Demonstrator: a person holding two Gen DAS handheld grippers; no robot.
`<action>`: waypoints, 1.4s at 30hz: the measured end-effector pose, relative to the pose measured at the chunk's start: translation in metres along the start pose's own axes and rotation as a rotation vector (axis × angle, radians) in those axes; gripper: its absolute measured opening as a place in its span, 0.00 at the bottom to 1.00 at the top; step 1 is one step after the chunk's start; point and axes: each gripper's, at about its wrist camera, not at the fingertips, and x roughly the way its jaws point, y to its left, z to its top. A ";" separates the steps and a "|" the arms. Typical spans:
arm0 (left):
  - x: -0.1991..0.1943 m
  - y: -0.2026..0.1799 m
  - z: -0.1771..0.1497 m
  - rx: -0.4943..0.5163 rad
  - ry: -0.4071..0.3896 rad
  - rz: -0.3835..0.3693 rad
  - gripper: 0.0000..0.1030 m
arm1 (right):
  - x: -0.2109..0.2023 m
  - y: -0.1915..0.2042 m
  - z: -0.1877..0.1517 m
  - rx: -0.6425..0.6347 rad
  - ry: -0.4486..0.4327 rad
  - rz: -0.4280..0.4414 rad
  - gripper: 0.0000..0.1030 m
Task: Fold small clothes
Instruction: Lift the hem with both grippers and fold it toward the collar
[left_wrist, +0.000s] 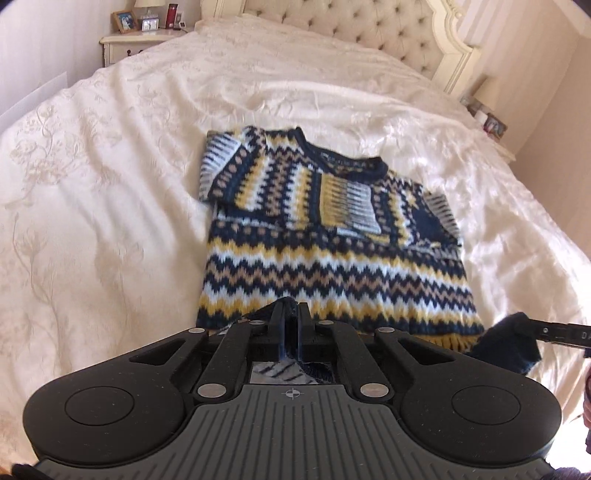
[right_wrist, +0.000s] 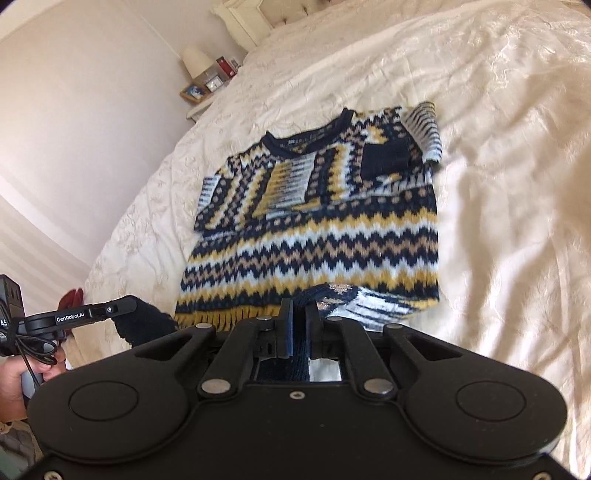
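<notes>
- Nearest the left wrist camera, the left gripper (left_wrist: 291, 314) had its two fingers clenched on the navy hem of the sweater (left_wrist: 332, 240), knit bunched in the narrow gap between them.
- In the right wrist view, the right gripper (right_wrist: 299, 314) was likewise pinched tight on the hem, a strip of navy ribbing caught between its fingers and a flap of the hem turned up just beyond them.
- The sweater, knitted in navy, yellow, tan and white zigzag bands, lay flat on the bed (left_wrist: 110, 184), collar toward the headboard (left_wrist: 351, 33) and hem toward the foot edge where both grippers held it.
- Both sleeves were folded inward across the chest, their cuffs lying on the body of the garment.
- The hem corners were raised off the bedspread at each grip; the rest of the sweater rested on it.
- From the right wrist camera, a hand (right_wrist: 22, 373) showed at the left edge, wrapped around the left gripper's handle.
- A bedside table (left_wrist: 136, 40) with a picture frame (left_wrist: 125, 20) stood beside the bed's head-end corner.
- A lamp (right_wrist: 195, 61) stood on that table in the right wrist view.
</notes>
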 end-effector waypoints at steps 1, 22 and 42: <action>0.002 0.001 0.009 0.000 -0.014 -0.002 0.05 | 0.003 0.000 0.010 0.008 -0.018 0.001 0.12; 0.148 0.017 0.182 0.052 -0.096 0.006 0.05 | 0.142 -0.027 0.173 0.187 -0.165 -0.180 0.12; 0.217 0.031 0.224 0.126 -0.028 0.195 0.35 | 0.200 -0.063 0.200 0.209 -0.135 -0.340 0.51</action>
